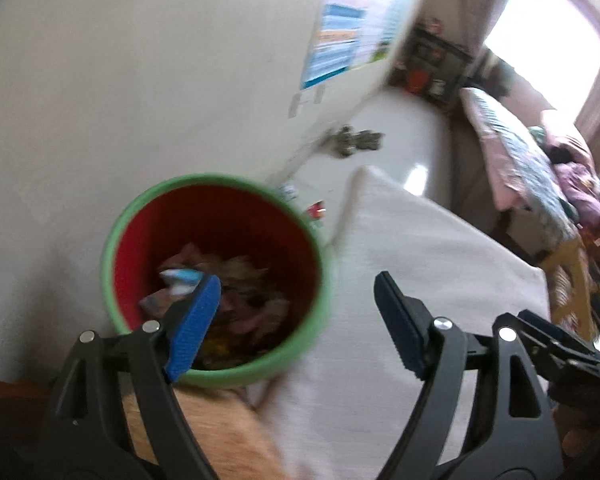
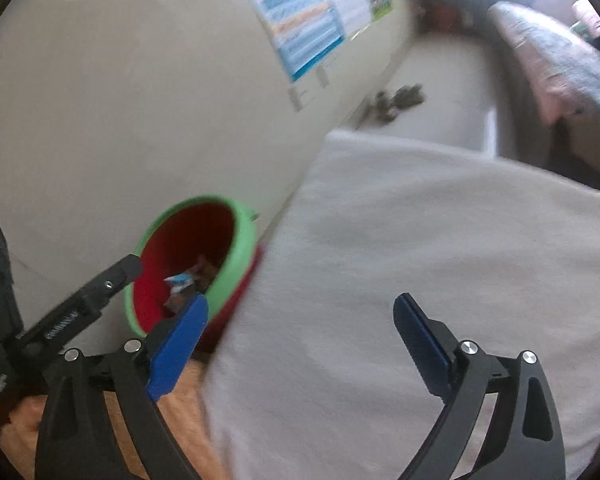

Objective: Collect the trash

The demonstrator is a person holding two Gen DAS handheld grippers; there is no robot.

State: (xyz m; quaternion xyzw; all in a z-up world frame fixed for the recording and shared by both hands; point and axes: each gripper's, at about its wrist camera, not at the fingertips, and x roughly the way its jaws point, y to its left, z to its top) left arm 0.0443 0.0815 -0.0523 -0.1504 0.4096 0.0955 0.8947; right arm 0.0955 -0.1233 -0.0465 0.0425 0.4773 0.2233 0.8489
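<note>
Left wrist view: round red plastic bin with green rim (image 1: 216, 280) stands against the wall beside the pale cloth-covered surface (image 1: 420, 260), holding crumpled paper and wrapper trash (image 1: 220, 288). Dropping looks done; a few small scraps (image 1: 316, 210) on the floor behind the bin may remain. Left gripper (image 1: 296, 320) spread wide, nothing between jaws, angled down by the bin. Right gripper (image 2: 300, 344) likewise wide and empty, over the cloth.
</note>
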